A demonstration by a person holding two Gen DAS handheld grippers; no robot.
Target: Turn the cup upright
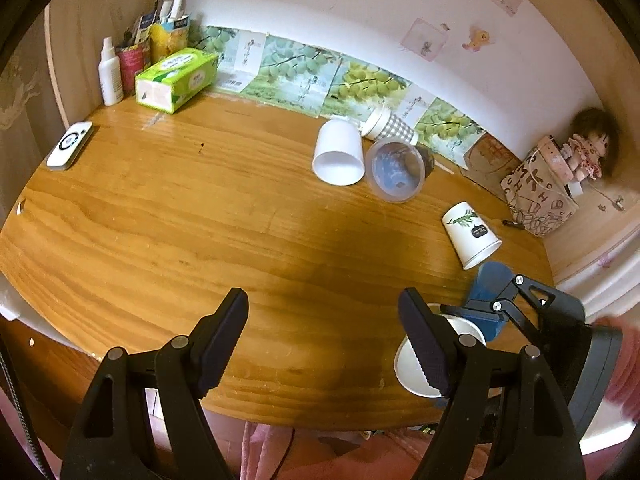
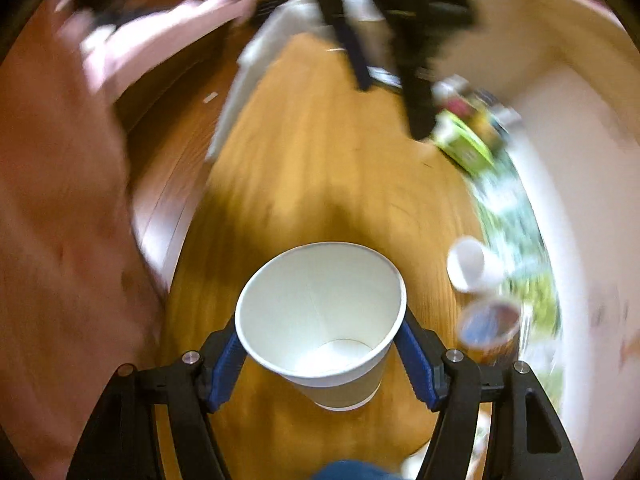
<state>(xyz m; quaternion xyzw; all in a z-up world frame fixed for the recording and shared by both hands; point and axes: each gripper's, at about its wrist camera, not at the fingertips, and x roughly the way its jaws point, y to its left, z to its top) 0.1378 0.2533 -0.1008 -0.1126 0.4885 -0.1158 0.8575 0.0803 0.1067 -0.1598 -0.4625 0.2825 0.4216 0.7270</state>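
My right tool [image 2: 320, 354] is clamped on the white paper cup [image 2: 320, 312], its blue pads pressing the cup's two sides. The cup's open mouth faces my right camera and I can see down to its round bottom; it is tilted, held above the wooden surface [image 2: 304, 168]. The rest of that view is smeared by motion blur, so the background is hard to read.

My left tool [image 1: 323, 338] hangs wide apart with nothing between its black fingers, over the near edge of the surface [image 1: 200, 220]. From this side I see the right tool [image 1: 492, 304] at lower right, with the white rim of the held cup [image 1: 412, 364] partly hidden behind my left tool's right finger.

Farther back, a plain white cup [image 1: 339, 152] lies on its side, just beside a clear plastic cup [image 1: 396, 170], also lying down, and a checkered cup [image 1: 386, 122] behind them near the wall. A white cup with a leaf print [image 1: 471, 234] stands mouth down toward the right. A green tissue box [image 1: 176, 79] sits at the back left, with a white spray bottle [image 1: 110, 74] beside it and a white remote [image 1: 70, 145] nearer the left edge. A doll [image 1: 586, 148] leans in the far right corner behind a patterned paper bag [image 1: 538, 192].
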